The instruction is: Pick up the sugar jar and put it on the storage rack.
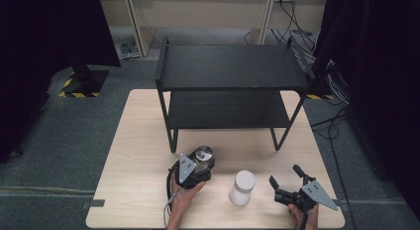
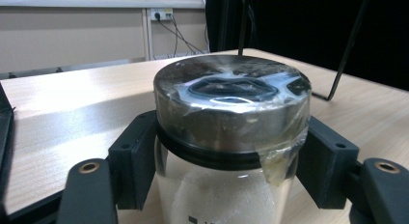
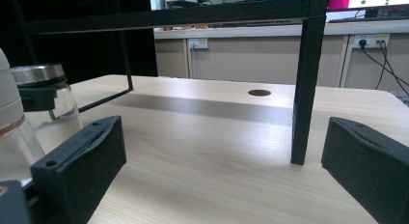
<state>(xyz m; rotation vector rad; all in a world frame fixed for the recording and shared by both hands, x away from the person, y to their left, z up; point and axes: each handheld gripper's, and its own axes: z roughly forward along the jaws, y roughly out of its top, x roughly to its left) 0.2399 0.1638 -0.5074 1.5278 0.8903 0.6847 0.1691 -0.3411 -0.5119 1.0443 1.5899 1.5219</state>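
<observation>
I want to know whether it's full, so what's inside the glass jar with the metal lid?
Through the wall of the glass jar, white grainy-looking stuff shows below the metal lid. The left gripper is closed around the neck. The jar's lower part is cut off, so the fill level stays unknown.

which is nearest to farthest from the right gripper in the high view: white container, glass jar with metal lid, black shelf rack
From the right gripper, in the high view:
1. White container, just to its left on the table.
2. Glass jar with metal lid, further left, held in the left gripper.
3. Black shelf rack, at the table's far side; its front right leg comes nearer than its shelves.
</observation>
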